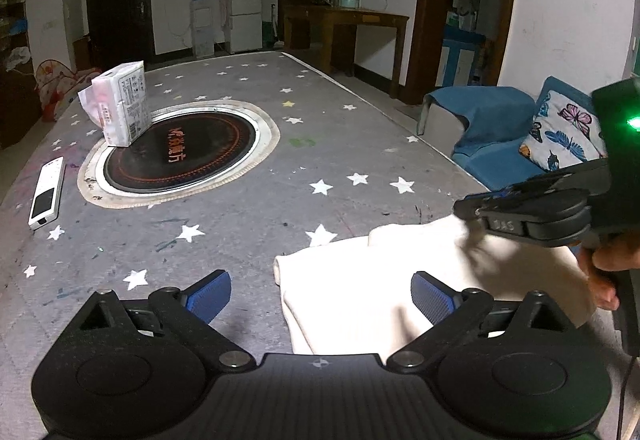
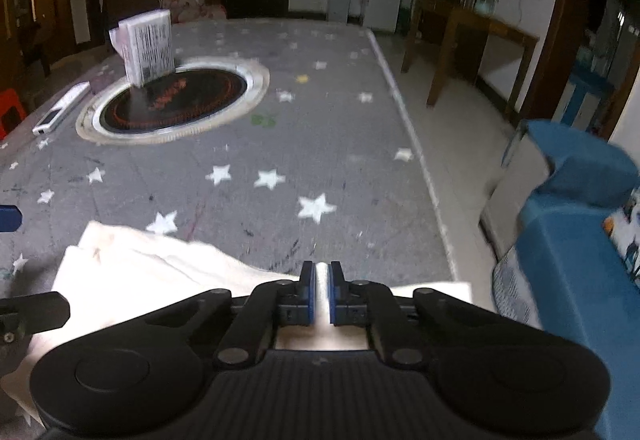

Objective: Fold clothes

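The cream garment [image 1: 420, 280] is soft matt cloth. The tabletop [image 1: 304, 168] wears a scuffed, star-printed grey cover. The round cooktop [image 1: 180, 156] is glossy black glass, and the tissue pack [image 1: 120, 104] shiny plastic wrap.

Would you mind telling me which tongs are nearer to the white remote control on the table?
Left. The left tongs hang open at the cream garment's left edge, on the side of the remote control. The right tongs, shut on the garment, sit further right.

Orange Chinese characters on black round cooktop [image 1: 180, 152], centre of disc; exact reading uncertain. Dense small print on white pack [image 1: 124, 102] standing at cooktop edge: illegible. No other readable markings.
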